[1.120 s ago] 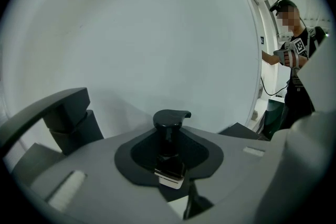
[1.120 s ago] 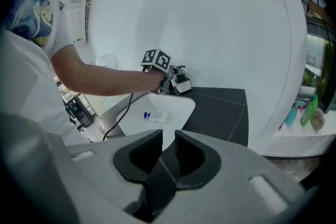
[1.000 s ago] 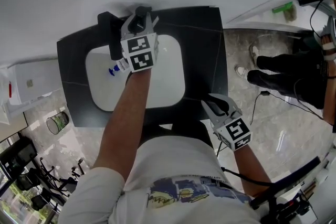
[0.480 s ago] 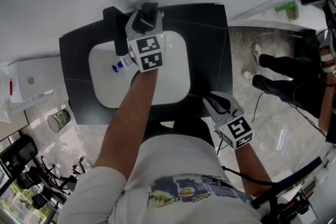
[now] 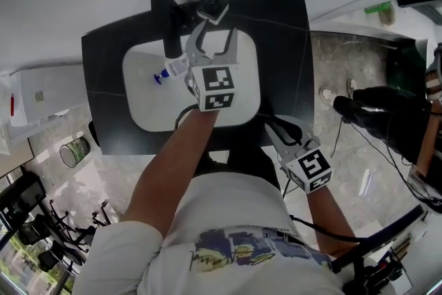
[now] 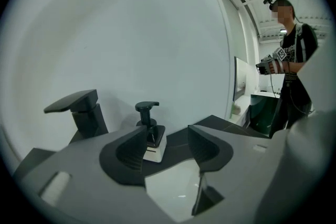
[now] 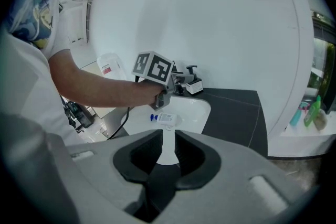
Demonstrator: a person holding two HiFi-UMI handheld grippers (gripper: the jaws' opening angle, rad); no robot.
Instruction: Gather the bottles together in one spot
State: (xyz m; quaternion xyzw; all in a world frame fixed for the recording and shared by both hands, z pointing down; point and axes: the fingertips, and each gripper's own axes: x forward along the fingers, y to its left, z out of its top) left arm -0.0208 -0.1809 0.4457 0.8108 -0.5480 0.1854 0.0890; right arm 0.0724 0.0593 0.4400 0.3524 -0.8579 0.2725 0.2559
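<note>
**Q:** What is the layout, largest item first?

**A:** The black tabletop [image 5: 283, 65] carries a white sink [image 5: 245, 97]. The pump bottle [image 5: 212, 5] stands upright at the back edge, beside the faucet [image 5: 162, 17]. The small bottle [image 5: 173, 69], blue-capped, lies on its side in the sink.

**Q:** What is the claw status?

**A:** The left claw [image 5: 215, 34] is released. Its jaws have just been opening, and nothing is between them. The pump bottle stands just ahead. The right claw [image 5: 278, 133] hangs at the near edge, almost closed and empty.

**Q:** How will the bottles handle?

**A:** The pump bottle looks rigid, square-bodied and probably top-heavy. Grip the body low, not the pump head. The small bottle looks light and rounded, so it is likely to roll or slip on the smooth basin. Grip it across the middle of its body.
</note>
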